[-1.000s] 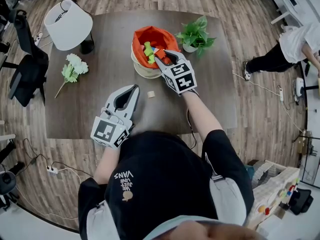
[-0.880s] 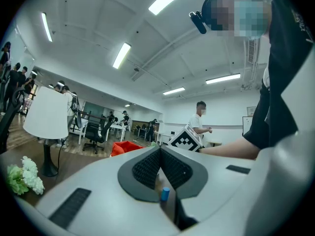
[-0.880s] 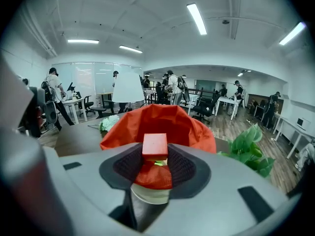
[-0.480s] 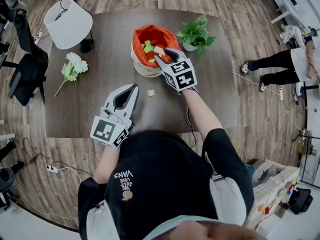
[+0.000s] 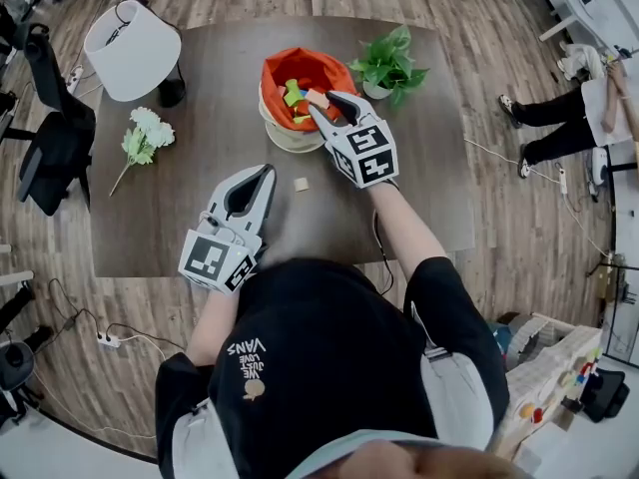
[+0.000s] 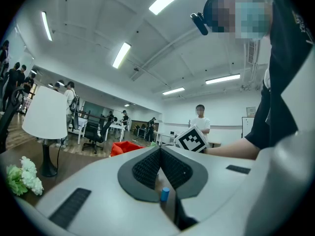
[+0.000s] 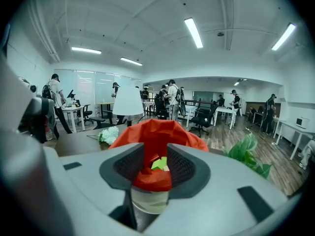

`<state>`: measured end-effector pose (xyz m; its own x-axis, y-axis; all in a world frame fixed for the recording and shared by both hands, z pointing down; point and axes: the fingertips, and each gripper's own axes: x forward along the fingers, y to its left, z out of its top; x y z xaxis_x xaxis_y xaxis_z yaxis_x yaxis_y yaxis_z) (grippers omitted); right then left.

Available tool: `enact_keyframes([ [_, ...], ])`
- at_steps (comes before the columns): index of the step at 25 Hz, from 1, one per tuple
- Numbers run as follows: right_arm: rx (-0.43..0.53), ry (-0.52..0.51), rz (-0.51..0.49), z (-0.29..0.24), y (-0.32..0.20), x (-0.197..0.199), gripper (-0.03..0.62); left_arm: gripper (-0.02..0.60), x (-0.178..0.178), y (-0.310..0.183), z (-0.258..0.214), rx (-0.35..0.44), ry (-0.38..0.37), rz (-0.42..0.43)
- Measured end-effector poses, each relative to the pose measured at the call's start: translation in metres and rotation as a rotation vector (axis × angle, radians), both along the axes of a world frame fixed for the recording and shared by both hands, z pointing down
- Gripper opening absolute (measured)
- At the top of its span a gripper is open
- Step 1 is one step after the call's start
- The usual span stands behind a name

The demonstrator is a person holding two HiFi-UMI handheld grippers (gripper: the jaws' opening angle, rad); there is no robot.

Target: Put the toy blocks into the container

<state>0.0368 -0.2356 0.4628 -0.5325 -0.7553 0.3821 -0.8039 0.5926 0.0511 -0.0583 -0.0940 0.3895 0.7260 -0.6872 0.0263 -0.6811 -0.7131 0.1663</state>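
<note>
Saw a dark table [image 5: 200, 208] from above, with a wood floor [image 5: 469, 28] all round it. Found the container [image 5: 283, 140] near the far middle of the table: a pale round basket with an orange-red cloth [image 5: 300, 68] inside. Counted several toy blocks [image 5: 300, 98] already in it, green, orange and pale ones, piled together. Spotted one more small pale block [image 5: 301, 184] lying alone on the bare table, on the near side of the container and apart from it.

Held the right gripper [image 5: 324, 106] out at the near right edge of the container, tilted a little down, with its tips over the rim. Had its jaws spread, with nothing pinched. Looked through the gap in the right gripper view and saw only the red cloth and a green block [image 7: 158, 162] down inside. Could not tell whether the tips touched the rim.

Held the left gripper [image 5: 269, 173] at the near left part of the table, pointing flat across it, near the lone block but not touching it. Had its jaws pressed together at the tips, with nothing between them.

Saw also a lamp [image 5: 132, 46] with a white shade at the far left corner, a bunch of white flowers [image 5: 146, 136] lying on the table near it, and a small green plant [image 5: 387, 66] just right of the container.
</note>
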Motion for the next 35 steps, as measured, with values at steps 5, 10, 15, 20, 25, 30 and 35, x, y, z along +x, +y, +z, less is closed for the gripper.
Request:
enact_keyframes([
  [5,0.05,-0.039,0.003,-0.017,0.011,0.004,0.081,0.011,0.001,-0.002,0.0,-0.001,-0.002,0.007],
  [10,0.119,-0.066,0.004,-0.038,0.026,0.008,0.042,0.011,0.002,-0.003,-0.001,-0.001,0.0,0.012],
  [15,0.162,-0.095,0.003,-0.057,0.042,0.011,0.028,0.011,0.004,-0.004,0.0,-0.002,0.001,0.022],
  [20,0.181,-0.099,-0.017,-0.069,0.063,0.01,0.018,0.011,0.007,-0.005,0.001,-0.003,0.002,0.033],
  [25,0.185,-0.138,-0.006,-0.077,0.086,0.016,0.017,0.011,0.013,-0.005,0.0,-0.001,0.003,0.051],
  [30,0.177,-0.124,0.005,-0.066,0.104,0.023,0.017,0.011,0.02,-0.005,0.0,0.005,-0.003,0.068],
  [35,0.147,-0.146,0.011,-0.057,0.12,0.028,0.017,0.011,0.023,-0.005,-0.002,0.019,-0.013,0.07],
])
